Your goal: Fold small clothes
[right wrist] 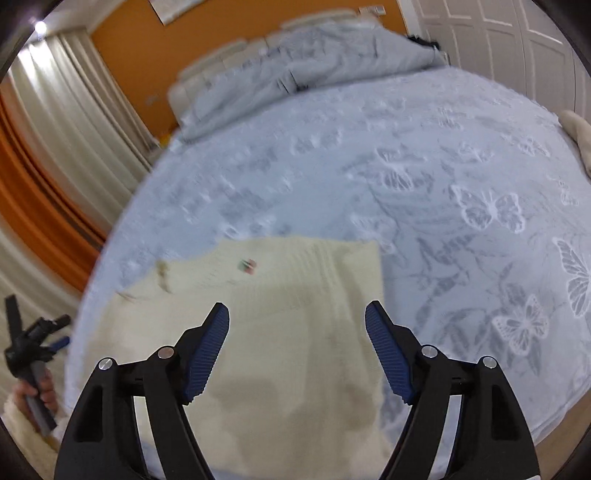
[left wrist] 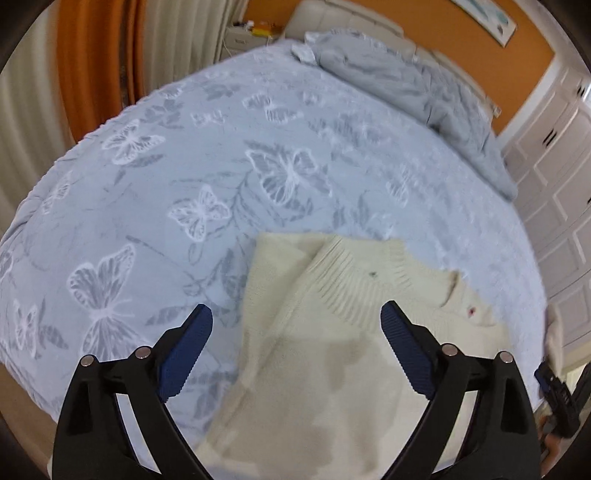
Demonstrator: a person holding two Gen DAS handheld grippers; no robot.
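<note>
left tool [left wrist: 296, 325] standing wide open, gripping nothing, hovering over the cream sweater [left wrist: 325, 354]; the knit is showing between and under its blue pads [left wrist: 184, 354]. right tool [right wrist: 297, 323] also gaping wide, empty, hanging above the same sweater [right wrist: 291, 354], cloth lying between its fingers without touching them. sweater lying folded on the near part of the bed [left wrist: 221, 155], ribbed hem [left wrist: 354, 280] turned up across the top, a small tag [right wrist: 246, 266] showing on it. blur is softening the knit in both views. left tool [right wrist: 33, 347] also appearing at the right view's left edge, off the bed. farther back, a grey duvet [left wrist: 406, 85] is bunching against the headboard [left wrist: 343, 14], orange wall [right wrist: 129, 33] behind.
</note>
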